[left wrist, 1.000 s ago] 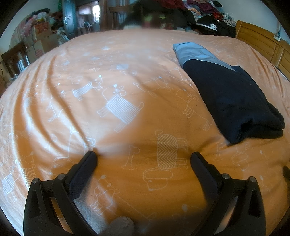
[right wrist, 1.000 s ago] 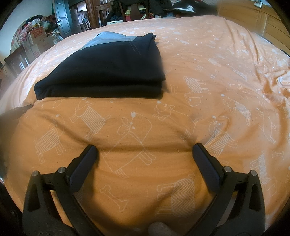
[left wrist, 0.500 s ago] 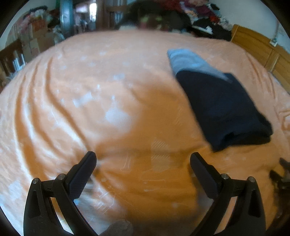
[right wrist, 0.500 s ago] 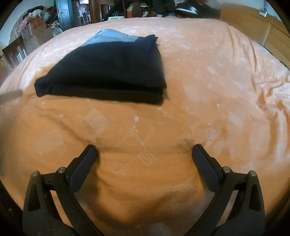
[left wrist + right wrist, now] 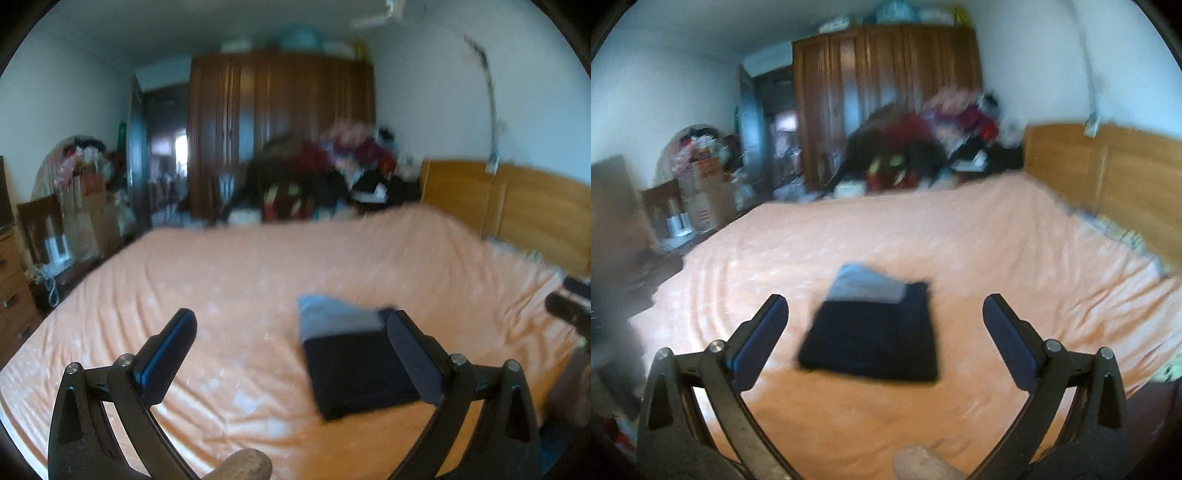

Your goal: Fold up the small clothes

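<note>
Folded dark garment [image 5: 871,332] lies mid-bed on orange bedspread [image 5: 997,266] — bare cloth all round; left gripper [image 5: 291,350] and right gripper [image 5: 886,332] spread wide, empty.

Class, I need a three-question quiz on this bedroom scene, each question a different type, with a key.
1. True or false: the left tongs grip the garment.
2. Multiple choice: the garment lies on A) the floor B) the bed C) a chair.
3. Fill in: the folded garment is dark with a ____ band at its far end.

Key: 1 false, both the left and right tongs are open and empty. 2 B. 3 light blue.
</note>
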The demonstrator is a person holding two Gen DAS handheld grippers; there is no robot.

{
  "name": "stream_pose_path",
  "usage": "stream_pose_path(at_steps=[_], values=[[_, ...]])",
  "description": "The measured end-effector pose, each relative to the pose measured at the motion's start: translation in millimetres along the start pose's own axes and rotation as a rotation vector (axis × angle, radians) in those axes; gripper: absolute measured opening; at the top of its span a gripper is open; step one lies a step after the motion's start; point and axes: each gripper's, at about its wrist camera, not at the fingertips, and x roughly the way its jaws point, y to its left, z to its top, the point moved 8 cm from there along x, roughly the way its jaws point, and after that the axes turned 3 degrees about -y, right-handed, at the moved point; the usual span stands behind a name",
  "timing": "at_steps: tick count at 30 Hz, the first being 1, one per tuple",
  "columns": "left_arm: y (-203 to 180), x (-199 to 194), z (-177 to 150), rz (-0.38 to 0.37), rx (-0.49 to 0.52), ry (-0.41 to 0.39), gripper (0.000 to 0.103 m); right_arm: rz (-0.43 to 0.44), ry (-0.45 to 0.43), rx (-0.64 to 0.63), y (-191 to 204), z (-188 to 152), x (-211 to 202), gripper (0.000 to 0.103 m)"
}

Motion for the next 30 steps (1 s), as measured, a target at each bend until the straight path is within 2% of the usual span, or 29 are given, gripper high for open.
stream_pose_path(at_steps=[1,3,9,12,16,30], values=[[-1,-2,3,0.019,0.003,0.013,0.103,0.015,0.034,0.002,3,-4,6,0.103],[-9,-7,5,0.035,0.028,0.029,0.103,-0.025,0.08,-0.022,9,-14,16,0.103],[-41,-19,-10,-0.018,0.073,0.109,0.103,-0.082,0.191,0.018,11,-36,34,0.103],[-50,-26,-20,-0.031,0.074,0.143,0.103,-0.089,0.225,0.026,6,-44,29,0.103],[-50,-25,-30,-0.036,0.061,0.165,0.103,-0.097,0.231,0.015,5,-55,10,0.103],[-44,-23,-31,-0.041,0.037,0.181,0.103,-0.106,0.213,0.021,5,-48,0,0.103]])
